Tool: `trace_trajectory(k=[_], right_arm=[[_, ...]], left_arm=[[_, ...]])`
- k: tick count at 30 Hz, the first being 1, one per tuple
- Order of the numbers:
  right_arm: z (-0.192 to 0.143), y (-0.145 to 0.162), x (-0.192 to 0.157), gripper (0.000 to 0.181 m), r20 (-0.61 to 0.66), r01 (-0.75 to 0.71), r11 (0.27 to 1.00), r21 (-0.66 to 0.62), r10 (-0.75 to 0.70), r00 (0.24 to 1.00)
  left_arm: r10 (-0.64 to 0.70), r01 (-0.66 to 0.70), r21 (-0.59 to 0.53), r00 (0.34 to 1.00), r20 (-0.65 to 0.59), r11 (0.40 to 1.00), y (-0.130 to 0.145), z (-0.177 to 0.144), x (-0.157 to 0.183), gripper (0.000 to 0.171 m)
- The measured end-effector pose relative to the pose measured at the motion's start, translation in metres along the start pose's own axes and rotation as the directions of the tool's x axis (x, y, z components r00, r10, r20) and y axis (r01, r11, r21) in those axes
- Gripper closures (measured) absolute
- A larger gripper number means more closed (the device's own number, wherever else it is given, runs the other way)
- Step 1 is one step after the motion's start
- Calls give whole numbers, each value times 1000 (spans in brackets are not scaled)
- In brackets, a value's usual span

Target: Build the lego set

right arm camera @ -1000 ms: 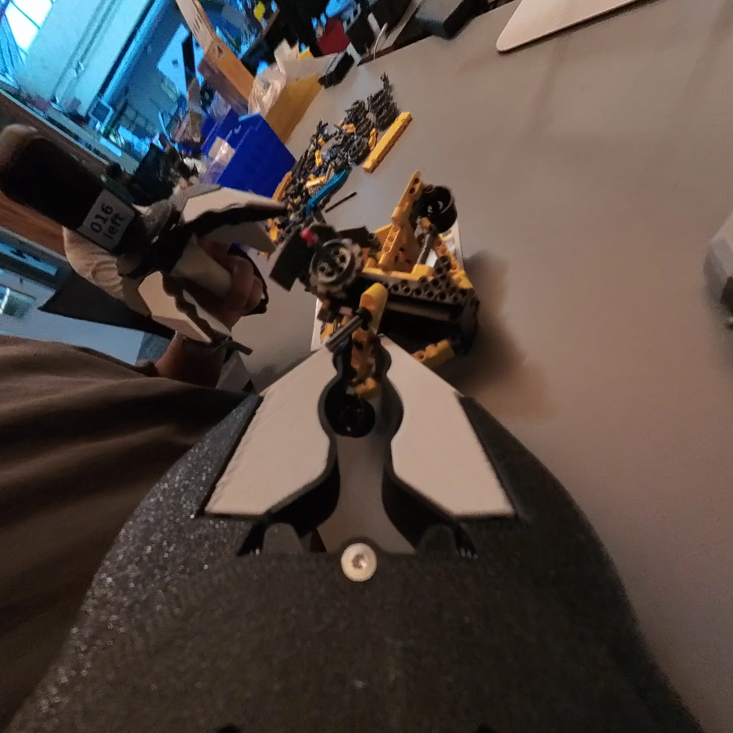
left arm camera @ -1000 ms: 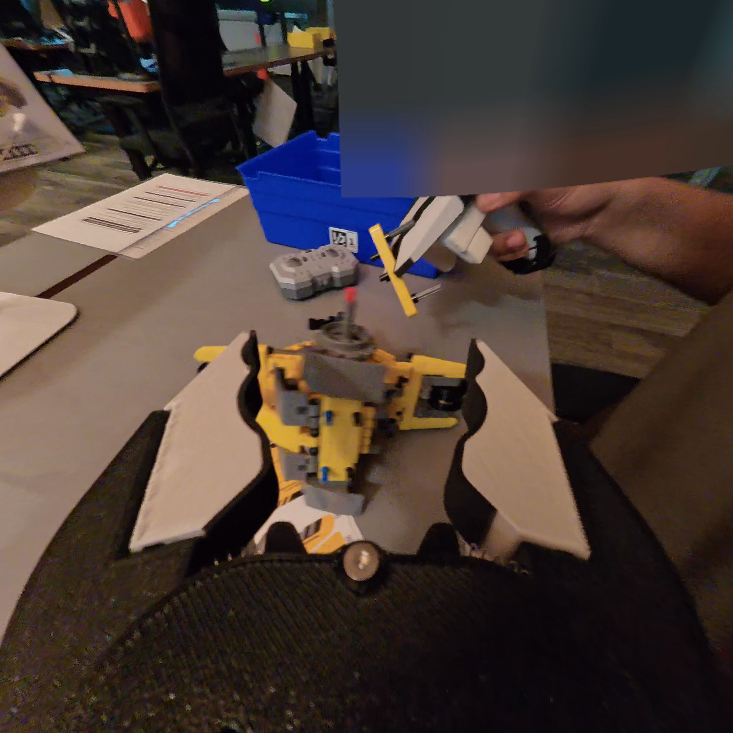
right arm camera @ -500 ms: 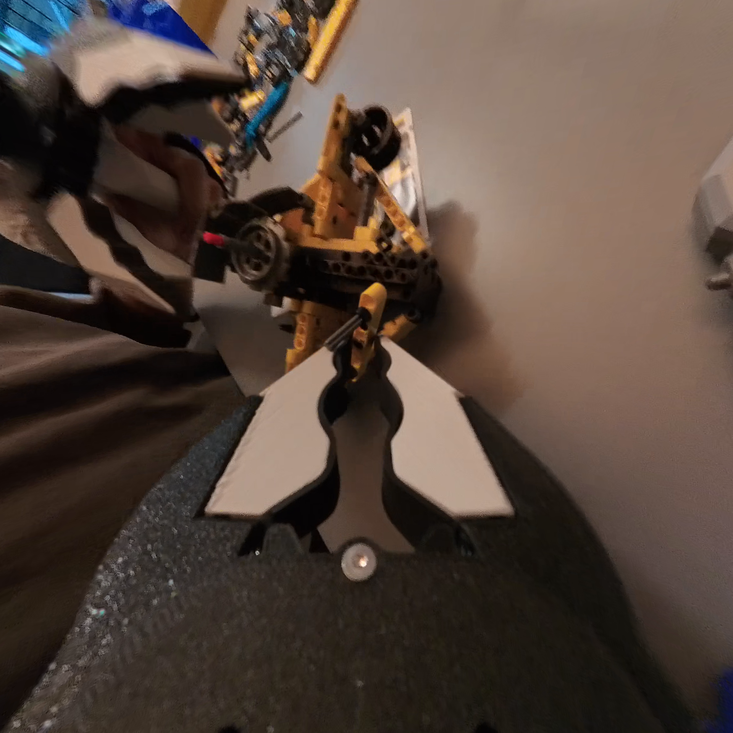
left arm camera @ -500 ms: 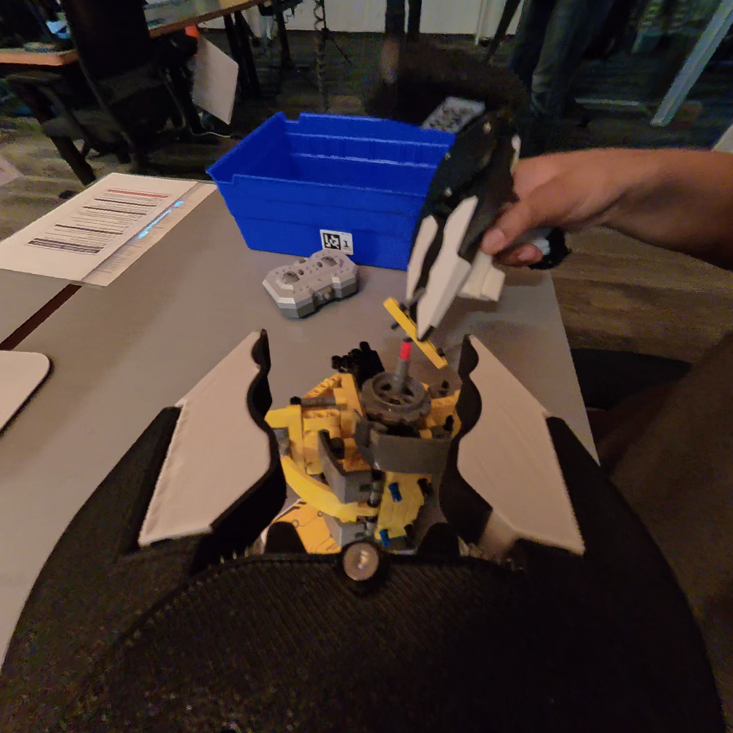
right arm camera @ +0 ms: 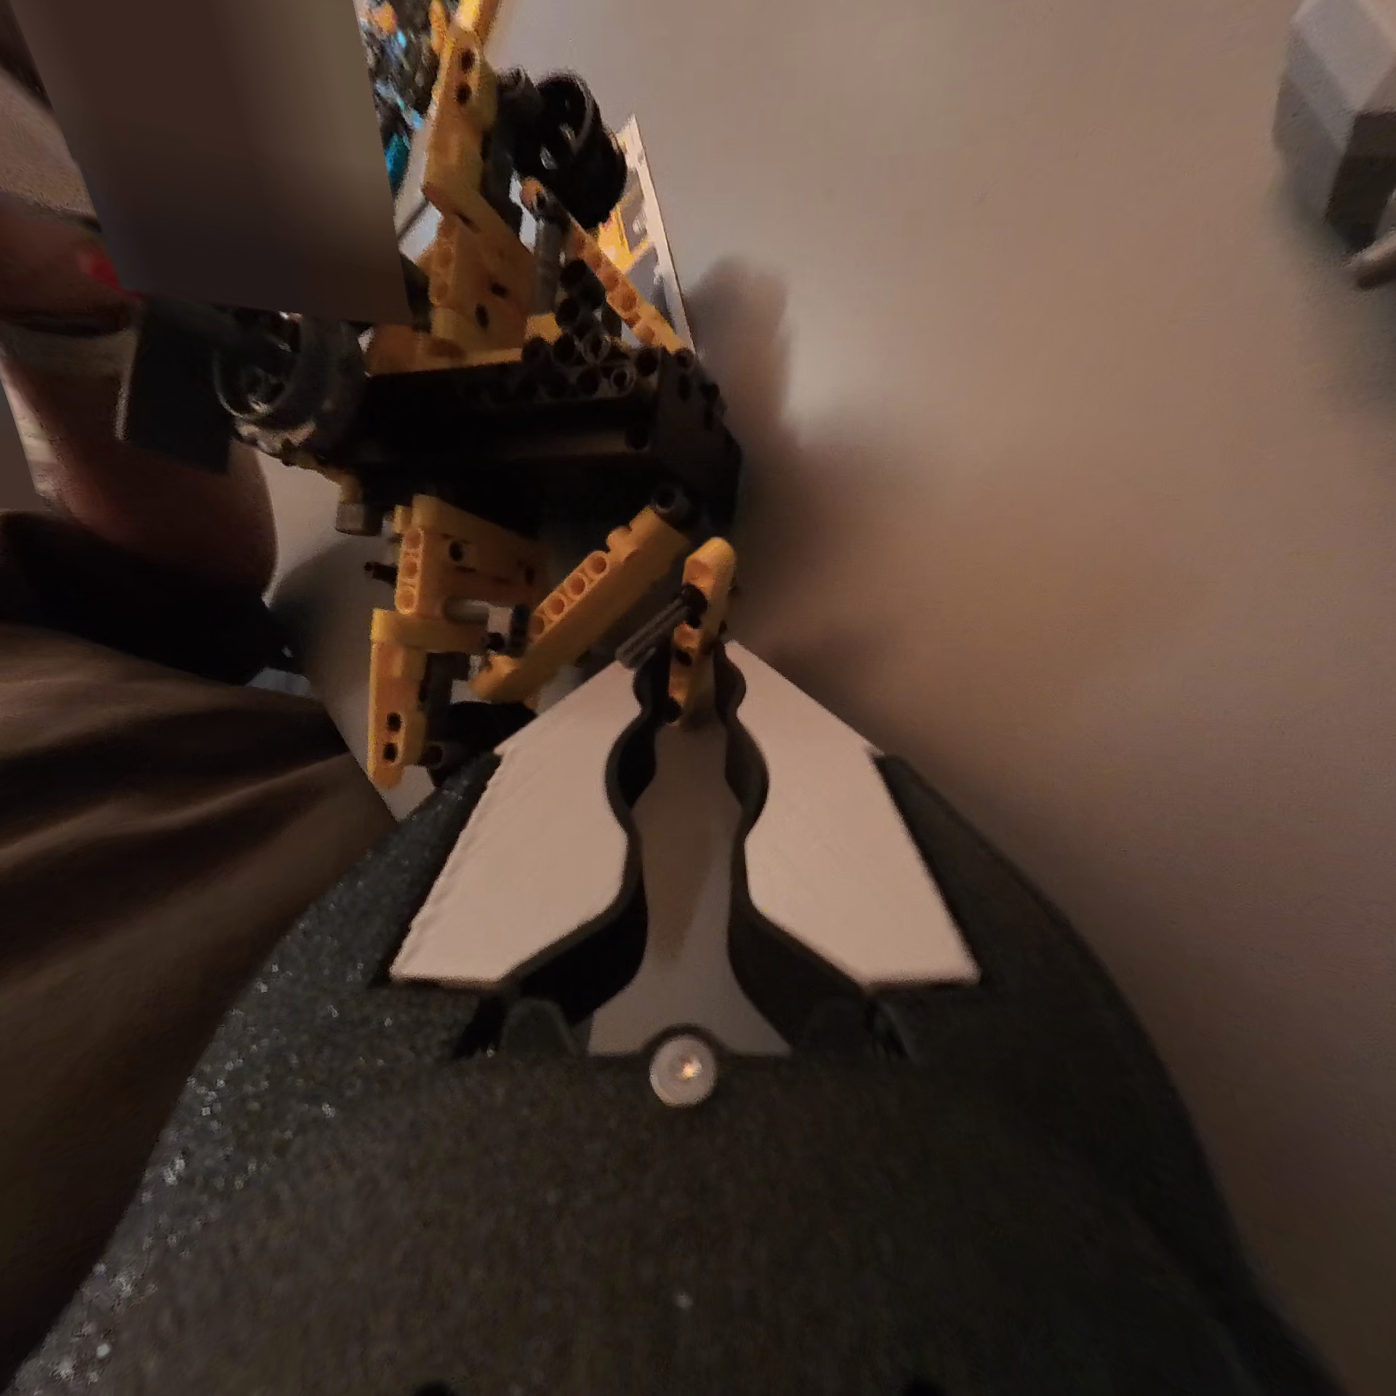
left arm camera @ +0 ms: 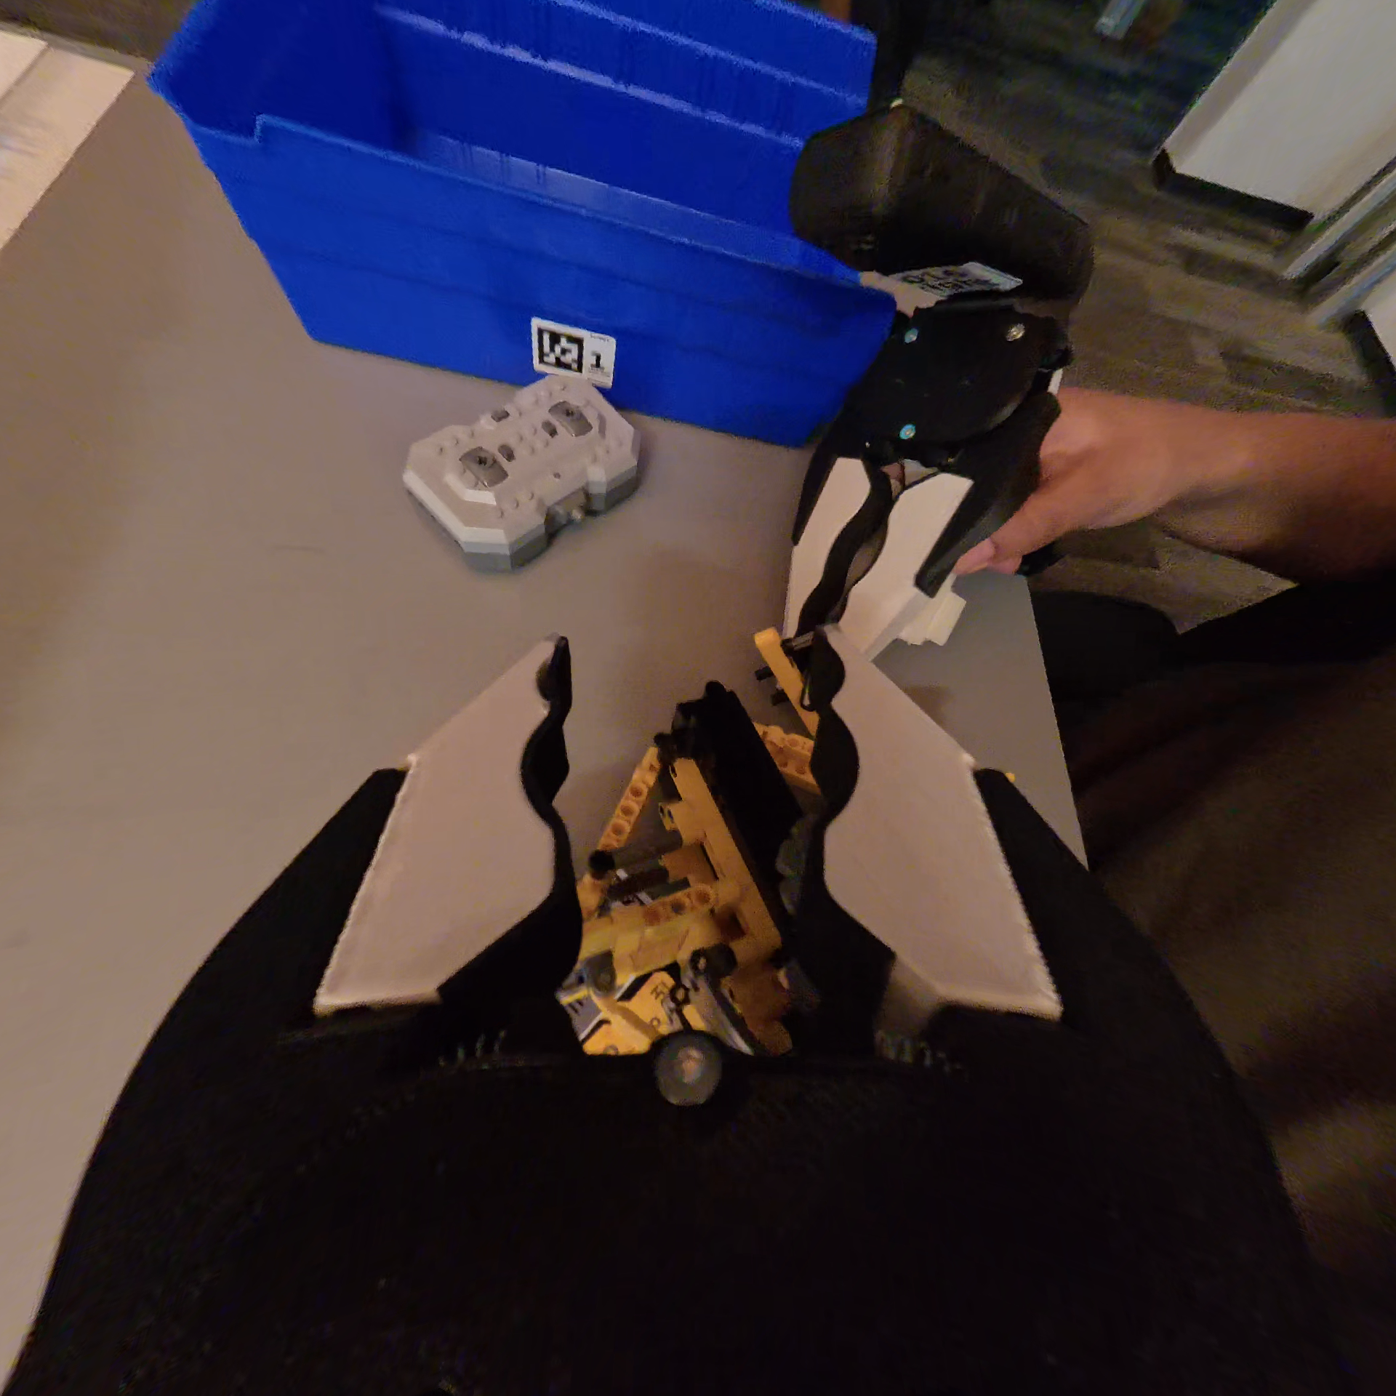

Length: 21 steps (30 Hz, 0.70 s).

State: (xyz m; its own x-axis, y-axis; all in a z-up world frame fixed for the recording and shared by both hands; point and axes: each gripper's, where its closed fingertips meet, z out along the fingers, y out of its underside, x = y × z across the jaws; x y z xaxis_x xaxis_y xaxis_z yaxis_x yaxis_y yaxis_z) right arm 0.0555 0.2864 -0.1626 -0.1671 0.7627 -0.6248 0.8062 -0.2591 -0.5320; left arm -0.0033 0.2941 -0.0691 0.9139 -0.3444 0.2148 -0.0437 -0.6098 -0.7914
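Observation:
A yellow and black brick model (left arm camera: 695, 853) sits between the fingers of my left gripper (left arm camera: 689, 656). The jaws are closed in on its sides and hold it tilted over the grey table (left arm camera: 189, 604). My right gripper (right arm camera: 687, 680) is shut on a small yellow beam (right arm camera: 701, 604) with black pins. It holds the beam against the lower side of the model (right arm camera: 529, 423). In the left wrist view the right gripper (left arm camera: 812, 638) comes down from the right, and the beam (left arm camera: 778, 668) sits just past my right fingertip. A dark gear on the model (right arm camera: 287, 378) points left.
A blue bin (left arm camera: 529, 227) with a tag sticker stands at the back of the table. A grey brick box (left arm camera: 521, 476) lies in front of it and shows at the top right of the right wrist view (right arm camera: 1337, 151). A booklet (right arm camera: 642, 219) lies under the model. A hand (left arm camera: 1133, 483) holds the right gripper. The grippers' ends are close to 12 centimeters from one another.
My left gripper closed on the model and tipped it onto its side. My right gripper swung down and brought the yellow beam from above the model to its side.

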Motion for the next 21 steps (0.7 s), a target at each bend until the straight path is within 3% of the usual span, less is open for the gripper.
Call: trace_trajectory(k=[4,6,10,12,15,21], right_arm=[[-28,-32,-39,172,155,68,976,207,-101,983],[-45,-46,-61,172,211,119,956,267,-179,961],[-59,-56,-105,172,334,200,944,262,-283,899],[-57,-59,-118,172,346,232,941,246,-309,886],[-58,-66,-134,172,364,240,935,261,-326,873],[-66,-75,-144,172,307,246,916,317,-344,887]], left_arm=[[44,-40,57,996,-77,998,-12,-4,16,112],[22,-5,88,981,-193,996,-19,-6,32,111],[-23,126,171,863,-505,977,-44,-22,76,113],[-9,154,186,791,-611,970,-49,-35,94,140],[4,158,220,804,-594,963,-53,-44,96,162],[14,171,295,845,-534,940,-58,-62,92,165]])
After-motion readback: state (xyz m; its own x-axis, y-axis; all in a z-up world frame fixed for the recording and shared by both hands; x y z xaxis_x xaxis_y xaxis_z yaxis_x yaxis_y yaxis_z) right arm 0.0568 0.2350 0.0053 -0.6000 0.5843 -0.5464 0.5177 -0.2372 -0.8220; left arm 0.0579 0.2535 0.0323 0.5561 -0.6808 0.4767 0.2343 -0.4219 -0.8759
